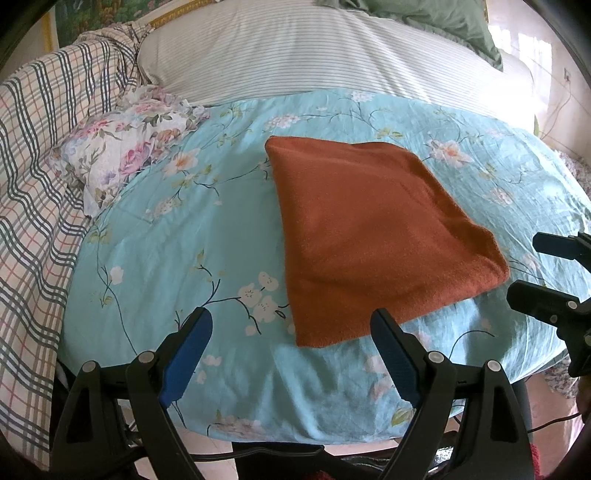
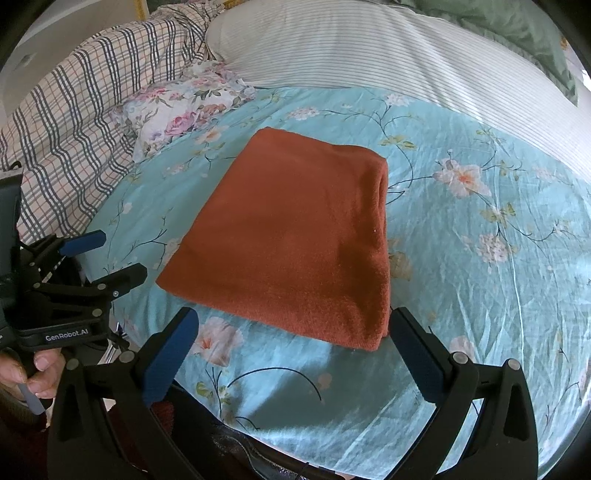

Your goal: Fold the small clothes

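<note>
A rust-orange cloth (image 1: 373,240) lies folded into a flat rectangle on the light blue floral sheet (image 1: 177,236); it also shows in the right wrist view (image 2: 295,236). My left gripper (image 1: 291,325) is open and empty, just short of the cloth's near edge. My right gripper (image 2: 293,321) is open and empty, its jaws standing either side of the cloth's near right corner without touching it. The right gripper also shows at the right edge of the left wrist view (image 1: 528,269), and the left gripper shows at the left of the right wrist view (image 2: 118,254).
A floral pillow (image 1: 122,147) lies at the back left beside a plaid blanket (image 1: 40,177). A striped cover (image 1: 314,48) and a green pillow (image 1: 436,18) lie behind. The sheet's front edge (image 1: 295,432) drops off close to me.
</note>
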Action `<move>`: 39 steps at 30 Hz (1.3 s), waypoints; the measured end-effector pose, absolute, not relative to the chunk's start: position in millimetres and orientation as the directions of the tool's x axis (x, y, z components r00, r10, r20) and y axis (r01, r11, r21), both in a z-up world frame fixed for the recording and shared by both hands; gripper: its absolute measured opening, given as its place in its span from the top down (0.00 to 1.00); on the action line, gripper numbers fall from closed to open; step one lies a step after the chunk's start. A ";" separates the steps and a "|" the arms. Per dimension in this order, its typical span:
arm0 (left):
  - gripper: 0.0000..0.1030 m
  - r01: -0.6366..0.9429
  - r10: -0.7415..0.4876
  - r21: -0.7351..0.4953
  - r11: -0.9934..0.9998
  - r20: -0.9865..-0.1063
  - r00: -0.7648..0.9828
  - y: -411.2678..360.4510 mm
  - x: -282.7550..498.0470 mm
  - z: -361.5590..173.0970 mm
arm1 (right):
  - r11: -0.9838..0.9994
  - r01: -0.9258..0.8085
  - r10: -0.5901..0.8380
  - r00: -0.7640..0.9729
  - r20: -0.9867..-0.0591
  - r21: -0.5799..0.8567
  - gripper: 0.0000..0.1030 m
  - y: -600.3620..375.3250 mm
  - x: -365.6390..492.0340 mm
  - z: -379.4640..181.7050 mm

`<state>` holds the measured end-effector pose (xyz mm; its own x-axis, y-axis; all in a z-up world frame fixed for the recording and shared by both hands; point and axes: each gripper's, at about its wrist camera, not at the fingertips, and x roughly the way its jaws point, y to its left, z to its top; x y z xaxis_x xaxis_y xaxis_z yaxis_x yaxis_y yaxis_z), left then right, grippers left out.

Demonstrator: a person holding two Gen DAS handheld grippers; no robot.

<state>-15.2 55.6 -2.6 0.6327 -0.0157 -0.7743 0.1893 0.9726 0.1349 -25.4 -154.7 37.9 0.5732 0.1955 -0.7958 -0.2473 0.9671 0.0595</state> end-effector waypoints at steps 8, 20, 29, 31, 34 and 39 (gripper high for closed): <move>0.14 0.193 -0.017 0.136 0.972 -0.775 0.632 54.7 -15.5 -2.8 | 0.967 -0.246 0.195 0.572 -0.797 0.060 0.00 -154.5 -27.2 36.8; 0.14 0.191 -0.017 0.132 0.973 -0.779 0.627 53.6 -15.3 -4.7 | 0.968 -0.244 0.193 0.567 -0.801 0.060 0.00 -154.2 -25.9 35.3; 0.14 0.190 -0.016 0.132 0.973 -0.779 0.627 52.4 -15.3 -4.9 | 0.968 -0.244 0.193 0.567 -0.801 0.060 0.00 -152.7 -25.1 35.0; 0.14 0.190 -0.016 0.132 0.973 -0.779 0.627 52.2 -15.5 -4.9 | 0.968 -0.244 0.192 0.568 -0.800 0.060 0.00 -152.7 -25.1 35.1; 0.14 0.189 -0.017 0.130 0.973 -0.780 0.626 52.1 -15.5 -4.9 | 0.968 -0.242 0.192 0.567 -0.801 0.061 0.00 -152.2 -25.0 35.0; 0.14 0.190 -0.018 0.130 0.973 -0.780 0.626 51.3 -15.0 -5.8 | 0.968 -0.242 0.191 0.567 -0.801 0.060 0.00 -152.1 -22.8 35.0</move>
